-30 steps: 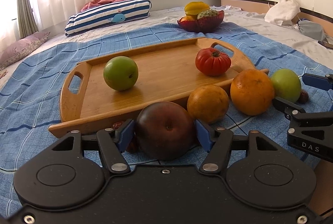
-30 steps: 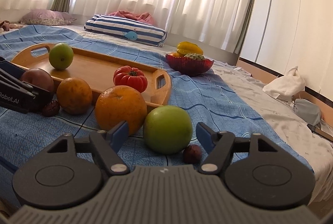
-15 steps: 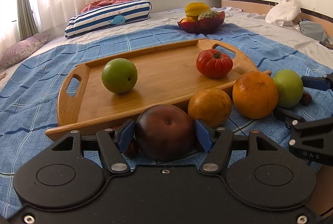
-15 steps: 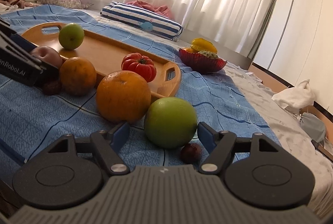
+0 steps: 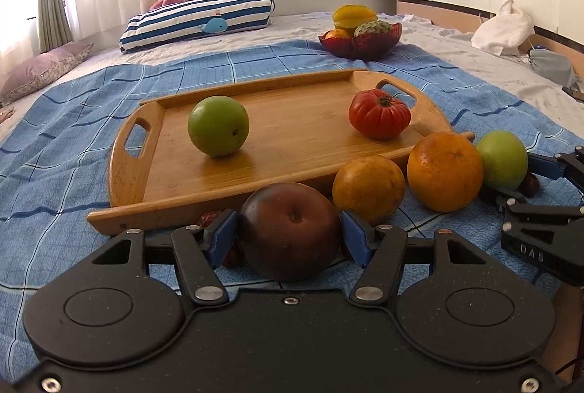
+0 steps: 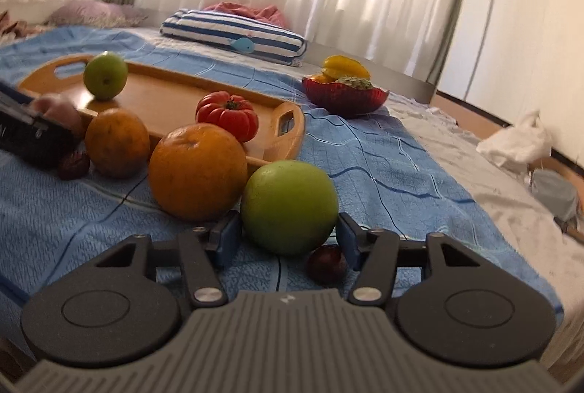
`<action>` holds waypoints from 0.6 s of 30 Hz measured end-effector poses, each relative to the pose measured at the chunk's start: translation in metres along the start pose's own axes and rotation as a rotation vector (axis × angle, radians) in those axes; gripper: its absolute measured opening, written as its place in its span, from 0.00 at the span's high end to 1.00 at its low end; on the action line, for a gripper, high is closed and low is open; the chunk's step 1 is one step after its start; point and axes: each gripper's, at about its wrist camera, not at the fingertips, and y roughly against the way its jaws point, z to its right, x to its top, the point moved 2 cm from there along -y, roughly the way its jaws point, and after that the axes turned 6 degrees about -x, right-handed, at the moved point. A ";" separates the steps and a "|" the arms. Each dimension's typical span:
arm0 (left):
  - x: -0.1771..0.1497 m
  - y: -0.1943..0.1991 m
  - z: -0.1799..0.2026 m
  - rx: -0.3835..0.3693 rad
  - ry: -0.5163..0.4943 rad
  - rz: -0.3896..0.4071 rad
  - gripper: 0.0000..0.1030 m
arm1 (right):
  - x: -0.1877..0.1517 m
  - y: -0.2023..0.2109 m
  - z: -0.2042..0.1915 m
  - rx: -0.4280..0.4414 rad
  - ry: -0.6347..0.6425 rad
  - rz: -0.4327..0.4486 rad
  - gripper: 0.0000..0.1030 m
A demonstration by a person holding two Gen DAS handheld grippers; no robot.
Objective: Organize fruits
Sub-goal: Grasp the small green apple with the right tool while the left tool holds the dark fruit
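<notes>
Left gripper (image 5: 290, 232): my blue pads clamp the dark red round apple (image 5: 290, 228).
Right gripper (image 6: 288, 236): my pads close around the green round apple (image 6: 288, 206).

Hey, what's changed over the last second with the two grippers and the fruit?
The right gripper has closed in on the green apple beside the tray; its pads now sit at the apple's sides, where a second ago they stood well apart. The left gripper stays clamped on the dark apple. The oranges, the tomato and the tray have not moved.
</notes>
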 end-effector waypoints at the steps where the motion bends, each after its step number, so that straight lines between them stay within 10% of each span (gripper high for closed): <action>1: 0.000 0.001 0.000 0.002 -0.001 0.000 0.42 | 0.001 0.000 0.002 -0.003 -0.029 -0.001 0.42; 18: -0.018 0.028 -0.002 -0.001 -0.001 -0.003 0.40 | 0.013 0.019 -0.002 -0.032 -0.100 0.038 0.40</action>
